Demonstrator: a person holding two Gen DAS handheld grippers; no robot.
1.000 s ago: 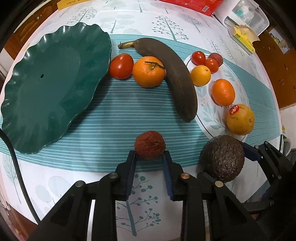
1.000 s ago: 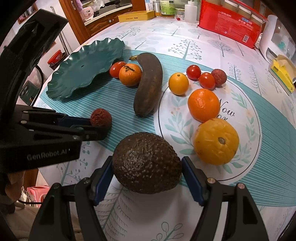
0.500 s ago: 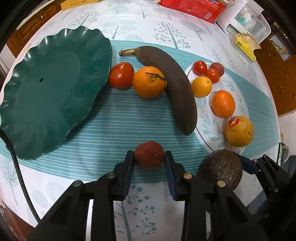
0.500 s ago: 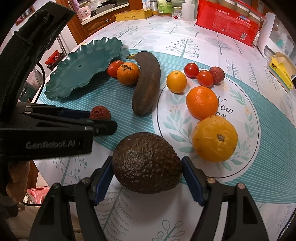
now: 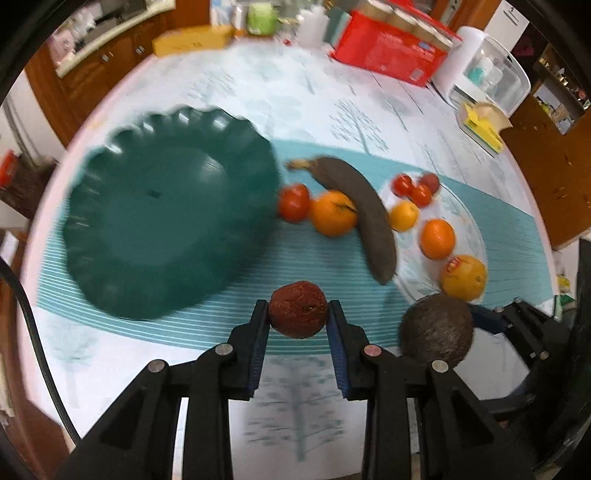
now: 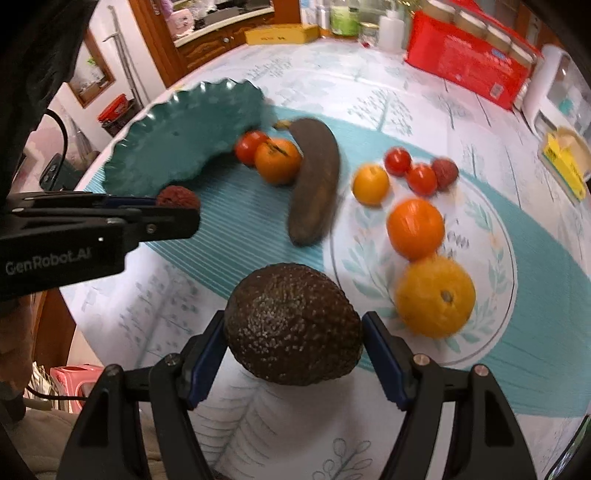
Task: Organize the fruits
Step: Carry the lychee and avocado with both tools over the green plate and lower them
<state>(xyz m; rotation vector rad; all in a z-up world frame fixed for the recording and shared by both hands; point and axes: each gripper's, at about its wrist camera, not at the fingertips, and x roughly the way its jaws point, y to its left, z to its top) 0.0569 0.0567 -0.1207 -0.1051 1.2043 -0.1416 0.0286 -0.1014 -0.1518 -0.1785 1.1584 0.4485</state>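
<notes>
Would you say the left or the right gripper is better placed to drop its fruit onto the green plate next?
Left, probably: the left gripper grips the wrinkled red fruit beside the green plate, while the right gripper with the avocado sits farther off.

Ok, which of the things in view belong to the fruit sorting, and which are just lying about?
Part of the job:
- dark red wrinkled fruit in the left gripper
- avocado in the right gripper
- green scalloped plate
- brown banana
- tomato
- oranges

Lying about:
- red box
- yellow box
- tissue pack
</notes>
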